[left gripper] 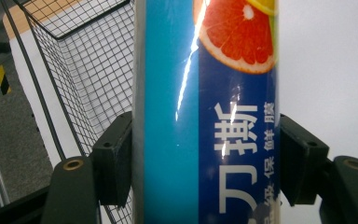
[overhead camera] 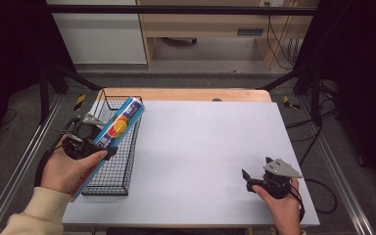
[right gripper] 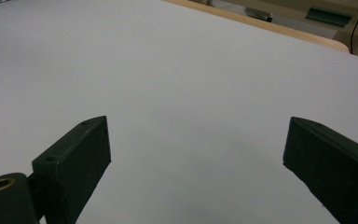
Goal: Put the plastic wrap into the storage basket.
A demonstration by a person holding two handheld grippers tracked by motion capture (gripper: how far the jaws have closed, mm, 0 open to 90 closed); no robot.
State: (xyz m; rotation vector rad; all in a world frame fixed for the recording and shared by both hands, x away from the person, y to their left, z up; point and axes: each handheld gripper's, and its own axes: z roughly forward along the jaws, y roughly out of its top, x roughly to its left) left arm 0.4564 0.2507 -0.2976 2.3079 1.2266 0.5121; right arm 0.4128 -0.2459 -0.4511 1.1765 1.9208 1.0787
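The left gripper (left gripper: pixel 205 158) clamps a blue box (overhead camera: pixel 112 133) and holds it tilted over the wire basket (overhead camera: pixel 108 182); it seems not to touch the basket. Well right of the basket, the right gripper (right gripper: pixel 196 158) stands wide open above the table (overhead camera: pixel 200 147).

Grey floor (overhead camera: pixel 225 78), pale wooden cabinet (overhead camera: pixel 200 29) behind, black frame rails (overhead camera: pixel 176 10), dim surroundings.

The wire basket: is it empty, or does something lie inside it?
Empty, as far as visible. Through the wire basket only the table shows; the blue box is held above it, clamped in the left gripper.
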